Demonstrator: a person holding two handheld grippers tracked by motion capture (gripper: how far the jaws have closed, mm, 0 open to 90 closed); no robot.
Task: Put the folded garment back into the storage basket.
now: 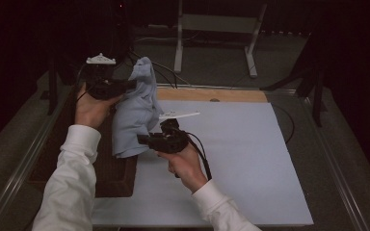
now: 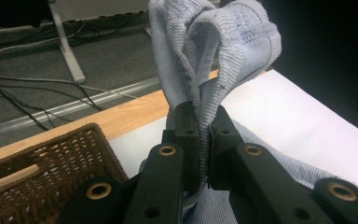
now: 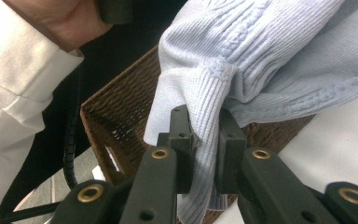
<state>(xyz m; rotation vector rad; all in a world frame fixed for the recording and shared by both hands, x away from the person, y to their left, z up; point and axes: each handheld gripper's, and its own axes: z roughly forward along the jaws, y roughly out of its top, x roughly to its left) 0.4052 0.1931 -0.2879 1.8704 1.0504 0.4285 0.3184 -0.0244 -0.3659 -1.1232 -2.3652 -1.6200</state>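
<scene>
A pale blue knitted garment (image 1: 135,110) hangs in the air between both hands, above the left edge of the white mat. My left gripper (image 1: 134,85) is shut on its upper part, and the ribbed fabric (image 2: 214,56) bunches up out of the jaws. Lower down, my right gripper (image 1: 141,139) is shut on a ribbed edge of the same garment (image 3: 205,140), pinched between the two black jaws. My left gripper (image 2: 204,140) clamps a folded ribbed hem. The garment's lower end drapes over the rim of a brown wicker basket (image 3: 116,116).
The wicker basket (image 1: 118,178) stands at the table's left side, partly under the garment. A white mat (image 1: 241,159) covers the table, with a wooden strip (image 1: 212,94) at its far edge. Cables (image 2: 28,93) and a white stand leg (image 1: 253,57) lie on the floor beyond.
</scene>
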